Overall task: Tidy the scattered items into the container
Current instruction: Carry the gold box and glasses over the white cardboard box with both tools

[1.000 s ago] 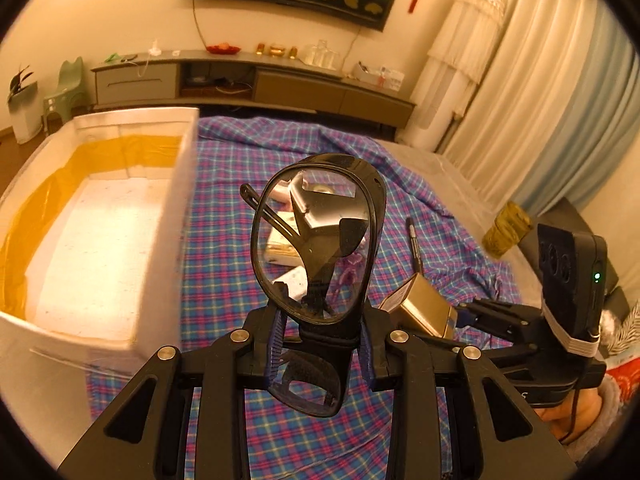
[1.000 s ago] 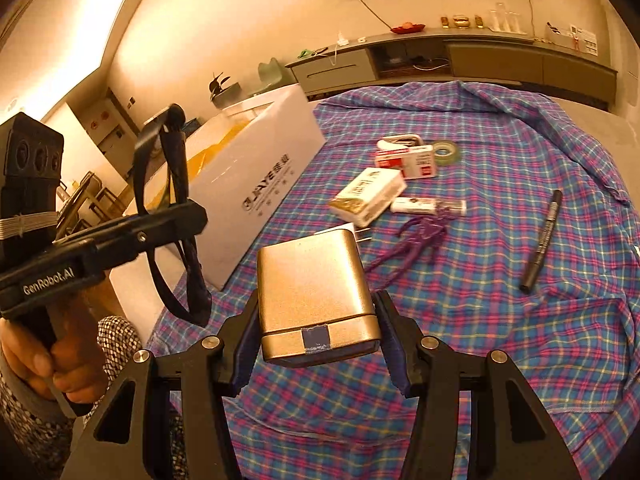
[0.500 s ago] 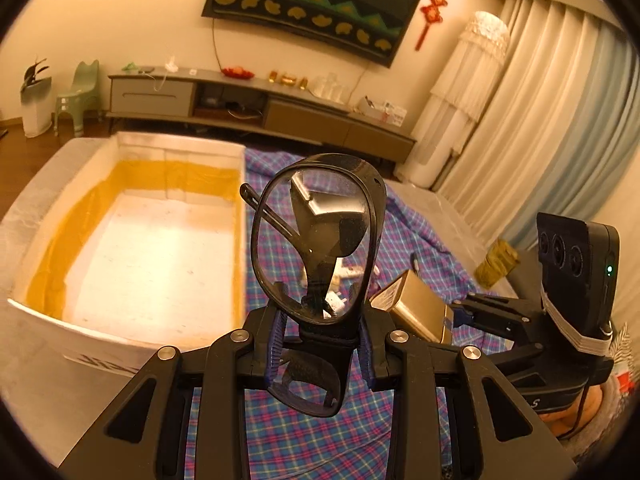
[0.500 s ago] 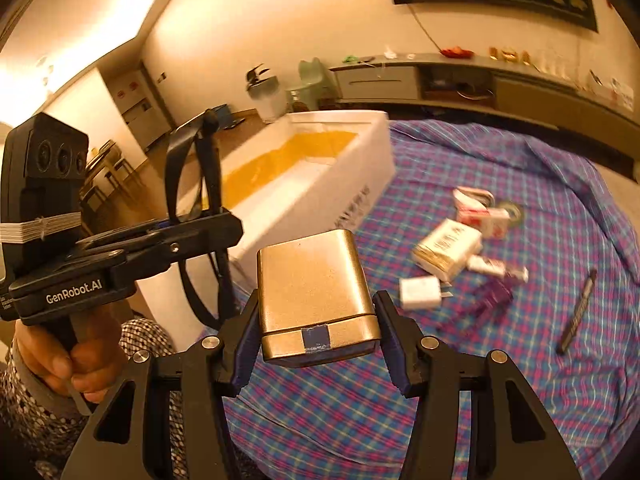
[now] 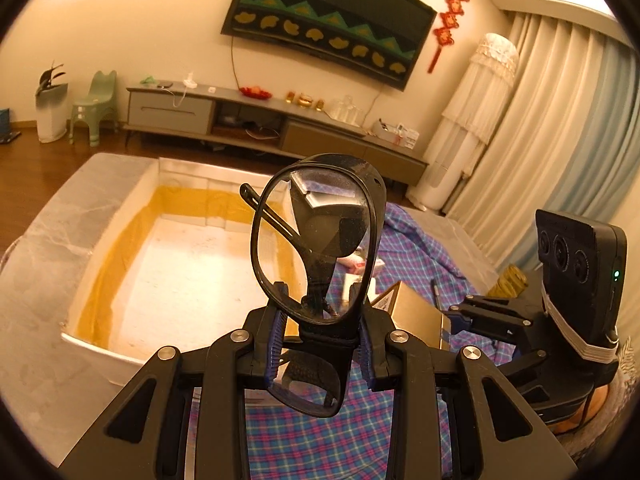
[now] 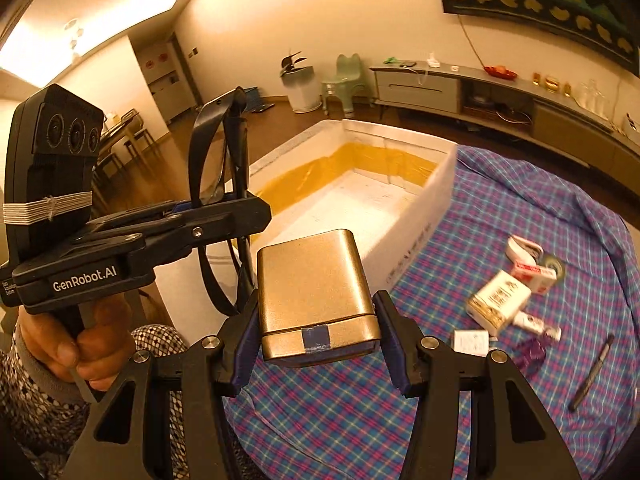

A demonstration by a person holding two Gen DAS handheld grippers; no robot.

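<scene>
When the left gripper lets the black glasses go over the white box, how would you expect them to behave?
The glasses are clamped low on the frame by the left gripper, standing tall, so they will probably topple flat. The thin arms and clear lens look fragile, so a low release into the white box seems wiser. They look light.

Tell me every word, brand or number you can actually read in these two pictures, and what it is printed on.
"GenRobot.AI": white letters on the side of the left gripper, seen from the right wrist.
Small white print at that gripper's rear end: too small to read.
Dark print on the white box's outer wall: blurred, unreadable.
Print on the white-and-gold carton and the red-and-white pack: blurred, unreadable.
</scene>
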